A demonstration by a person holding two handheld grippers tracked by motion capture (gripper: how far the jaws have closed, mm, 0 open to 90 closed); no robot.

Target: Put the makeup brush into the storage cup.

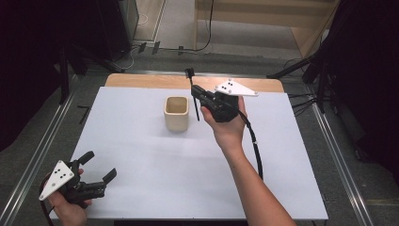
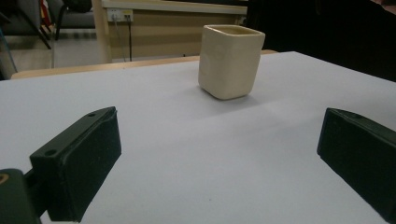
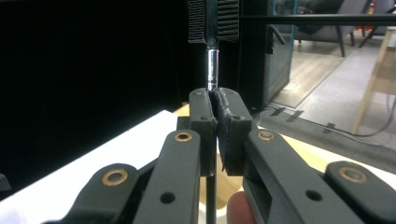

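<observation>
1. Brush is sitting pinched upright in my right tongs, handle down, hovering beside the beige cup near the worktop's far edge, probably for dropping in.
2. My left tongs are waiting spread at the near left corner, leaving room.

Hidden or cut-off items:
- Tool clamped in the right gripper: its ribbed black head runs off the top edge of the right gripper view, and its lower shaft is hidden behind the fingers.
- Cup: interior not visible in the left gripper view.
- Left gripper: right finger cut by the picture's edge.
- Desk: near edge cropped in the high view.
</observation>
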